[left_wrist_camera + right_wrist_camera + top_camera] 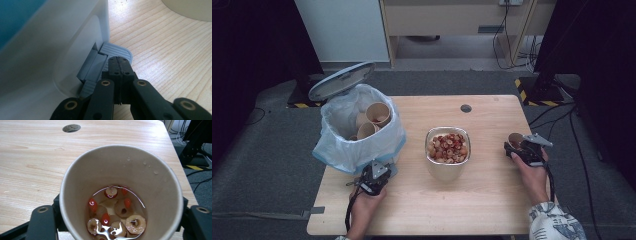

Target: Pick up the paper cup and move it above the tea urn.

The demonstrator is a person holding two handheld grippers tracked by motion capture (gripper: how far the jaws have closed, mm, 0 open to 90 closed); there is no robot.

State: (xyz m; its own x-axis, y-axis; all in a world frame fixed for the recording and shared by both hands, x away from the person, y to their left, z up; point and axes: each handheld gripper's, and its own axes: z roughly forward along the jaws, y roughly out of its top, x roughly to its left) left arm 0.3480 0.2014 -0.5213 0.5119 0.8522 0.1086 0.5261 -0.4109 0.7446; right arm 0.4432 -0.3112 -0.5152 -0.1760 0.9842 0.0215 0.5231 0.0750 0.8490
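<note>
At the far left of the table (492, 107) stands a small bin (357, 132) lined with a pale plastic bag, its lid (341, 80) tipped up behind it, and a few empty paper cups lie inside. Just in front of the bin is the left claw (119, 65), held low by the left hand (364, 206). Its jaws are fully closed on nothing, and their tips press on the grey pedal (117, 51) at the foot of the bin. In the middle of the table stands a metal bowl (447, 146), heaped with red and beige fruit pieces. Near the right edge, well apart from the bowl, the right claw (517, 147) holds a paper cup (122, 195) between its jaws, one jaw on each side of the wall (the cup stands almost upright). Inside the cup there is a little liquid with red berries and sliced dried fruit (115, 216). Some drops cling to the inner wall.
</note>
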